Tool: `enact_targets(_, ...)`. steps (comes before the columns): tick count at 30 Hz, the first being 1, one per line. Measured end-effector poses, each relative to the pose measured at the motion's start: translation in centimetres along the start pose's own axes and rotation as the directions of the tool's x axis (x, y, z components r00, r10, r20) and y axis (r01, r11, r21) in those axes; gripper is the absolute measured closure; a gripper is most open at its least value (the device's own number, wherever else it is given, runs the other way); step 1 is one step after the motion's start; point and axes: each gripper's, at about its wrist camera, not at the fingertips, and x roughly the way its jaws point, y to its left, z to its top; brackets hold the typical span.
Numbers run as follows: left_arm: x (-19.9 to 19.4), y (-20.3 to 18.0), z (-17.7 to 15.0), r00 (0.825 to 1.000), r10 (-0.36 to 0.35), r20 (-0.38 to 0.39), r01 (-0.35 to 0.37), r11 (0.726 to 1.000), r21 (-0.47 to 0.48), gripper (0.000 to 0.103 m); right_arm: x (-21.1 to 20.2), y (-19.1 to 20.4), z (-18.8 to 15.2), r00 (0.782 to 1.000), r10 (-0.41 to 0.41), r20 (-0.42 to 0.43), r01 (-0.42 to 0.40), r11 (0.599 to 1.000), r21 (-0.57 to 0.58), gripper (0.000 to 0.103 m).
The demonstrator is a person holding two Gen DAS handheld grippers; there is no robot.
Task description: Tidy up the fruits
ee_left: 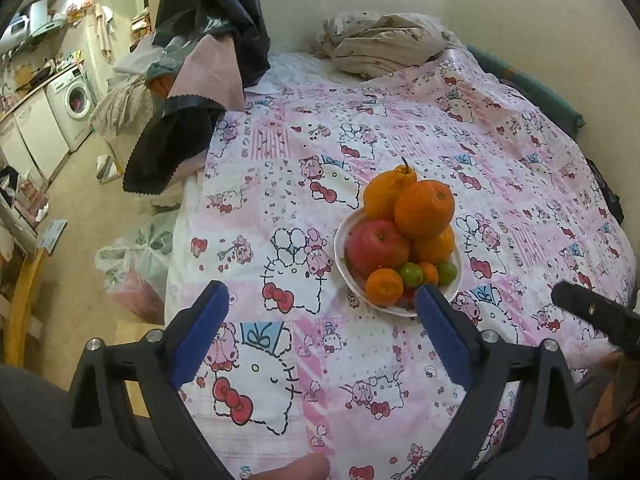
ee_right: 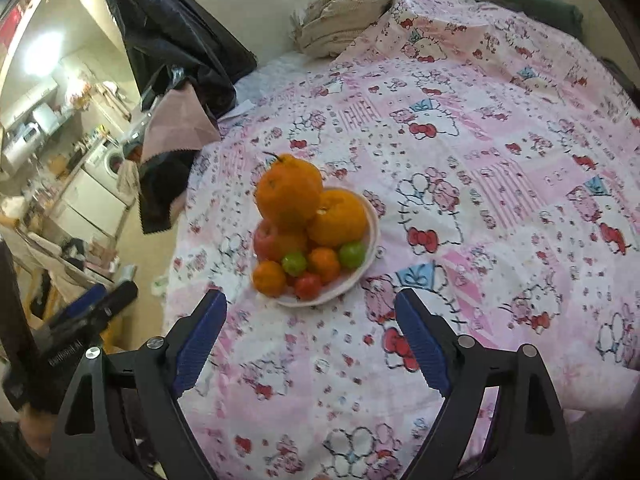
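A white plate (ee_left: 457, 285) heaped with fruit sits on a pink cartoon-print cloth (ee_left: 400, 128). The pile has a stemmed orange (ee_left: 384, 192), a big orange (ee_left: 425, 208), a red apple (ee_left: 378, 246), small tangerines (ee_left: 384, 286) and green limes (ee_left: 412, 274). My left gripper (ee_left: 322, 294) is open and empty, just short of the plate. In the right wrist view the plate (ee_right: 370, 210) with the same pile (ee_right: 290, 194) lies ahead. My right gripper (ee_right: 310, 302) is open and empty, hovering near the plate's front edge.
Crumpled beige bedding (ee_left: 384, 46) lies at the far edge. Dark and pink clothes (ee_left: 200, 60) hang at the left edge. A plastic bag (ee_left: 136, 256) lies on the floor left. The other gripper's tip (ee_left: 592, 312) shows at right.
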Motion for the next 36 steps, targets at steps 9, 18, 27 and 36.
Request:
enact_targets(9, 1.0, -0.8, -1.1, 0.999, 0.007, 0.036, -0.007, 1.000, 0.020, 0.000, 0.0, 1.7, -0.9, 0.981, -0.123, 0.147, 0.140, 0.984, -0.113, 0.000)
enact_targets(18, 0.8, -0.9, -1.0, 0.998, -0.008, 0.064, 0.008, 1.000, 0.011, 0.000, 1.0, 3.5, -1.3, 0.968, -0.165, 0.187, 0.205, 0.954, -0.220, 0.000)
enact_targets(27, 0.5, -0.8, -1.0, 0.997, -0.007, 0.074, 0.006, 1.000, 0.011, 0.000, 0.8, 4.1, -1.5, 0.961, -0.175, 0.214, 0.226, 0.944, -0.241, 0.000)
enact_targets(36, 0.1, -1.0, -1.1, 0.997, -0.011, 0.077, 0.010, 1.000, 0.015, 0.000, 0.6, 3.8, -1.4, 0.959, -0.184, 0.217, 0.233, 0.945, -0.231, 0.000)
